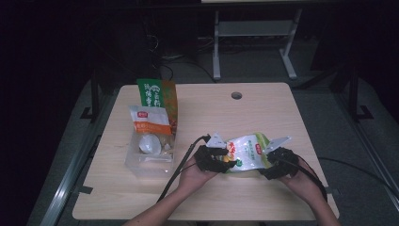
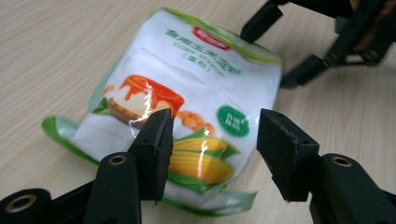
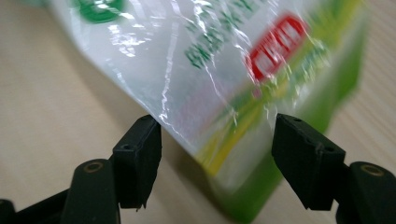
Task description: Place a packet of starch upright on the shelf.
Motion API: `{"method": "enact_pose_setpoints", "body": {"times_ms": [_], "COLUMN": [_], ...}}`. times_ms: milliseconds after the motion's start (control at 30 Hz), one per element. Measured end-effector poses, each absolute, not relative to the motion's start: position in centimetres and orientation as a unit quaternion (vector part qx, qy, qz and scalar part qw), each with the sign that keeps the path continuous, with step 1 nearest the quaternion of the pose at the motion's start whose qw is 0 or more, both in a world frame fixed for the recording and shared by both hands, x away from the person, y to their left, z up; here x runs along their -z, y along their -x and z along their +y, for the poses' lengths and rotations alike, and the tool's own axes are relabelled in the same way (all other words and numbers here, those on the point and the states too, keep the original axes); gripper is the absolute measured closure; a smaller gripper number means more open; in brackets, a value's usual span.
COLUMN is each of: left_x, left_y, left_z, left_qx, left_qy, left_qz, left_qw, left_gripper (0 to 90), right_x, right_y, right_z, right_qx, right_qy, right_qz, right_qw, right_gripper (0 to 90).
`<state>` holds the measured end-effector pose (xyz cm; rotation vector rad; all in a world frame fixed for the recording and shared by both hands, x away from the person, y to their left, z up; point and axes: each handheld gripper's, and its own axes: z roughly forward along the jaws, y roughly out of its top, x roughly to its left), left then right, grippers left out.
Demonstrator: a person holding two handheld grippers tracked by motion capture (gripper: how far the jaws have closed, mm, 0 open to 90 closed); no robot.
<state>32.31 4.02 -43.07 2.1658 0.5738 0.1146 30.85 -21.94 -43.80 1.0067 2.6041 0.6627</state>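
A white and green pouch (image 1: 247,153) printed with corn and a pudding lies on the wooden table (image 1: 263,113) near its front edge. My left gripper (image 1: 226,157) is at the pouch's left end and my right gripper (image 1: 268,160) at its right end. In the left gripper view the pouch (image 2: 187,84) lies flat, with its lower end between the open jaws of my left gripper (image 2: 212,154); the pads do not press on it. The right gripper (image 2: 282,46) stands at the far end. In the right gripper view a corner of the pouch (image 3: 210,60) hangs between the spread jaws of my right gripper (image 3: 217,158).
A clear plastic box (image 1: 136,165) stands at the left and holds an orange and white packet (image 1: 149,121) and a white lump. A green and orange bag (image 1: 157,96) stands upright behind it. A cable hole (image 1: 236,95) is at the back. Black cables trail off the front.
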Motion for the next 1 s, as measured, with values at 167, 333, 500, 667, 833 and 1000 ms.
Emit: {"method": "enact_pose_setpoints", "body": {"times_ms": [167, 333, 500, 667, 833, 1000], "left_x": [43.0, 43.3, 43.2, 43.5, 43.9, 43.9], "left_y": [-32.3, -32.6, -32.9, -33.6, -34.2, -34.1], "left_z": [4.1, 4.3, 4.6, 4.8, 4.8, 4.5], "left_qx": [-0.051, -0.05, -0.068, -0.079, -0.071, -0.055], "left_qy": [-0.87, -0.871, -0.865, -0.861, -0.858, -0.857], "left_qz": [0.229, 0.237, 0.251, 0.271, 0.28, 0.284], "left_qw": [0.434, 0.427, 0.43, 0.424, 0.425, 0.427], "left_gripper": [45.1, 45.1, 41.8, 35.5, 31.6, 33.2], "right_x": [44.2, 44.0, 43.3, 43.1, 42.8, 42.7], "right_y": [-32.3, -32.3, -31.9, -31.9, -31.4, -31.8], "right_z": [-23.1, -23.1, -22.5, -22.5, -23.0, -22.8], "right_qx": [-0.23, -0.236, -0.232, -0.231, -0.246, -0.236], "right_qy": [-0.4, -0.404, -0.386, -0.394, -0.389, -0.395], "right_qz": [0.876, 0.872, 0.88, 0.878, 0.878, 0.877], "right_qw": [0.14, 0.146, 0.149, 0.142, 0.129, 0.136], "right_gripper": [34.6, 34.8, 34.8, 35.3, 34.2, 36.5]}}
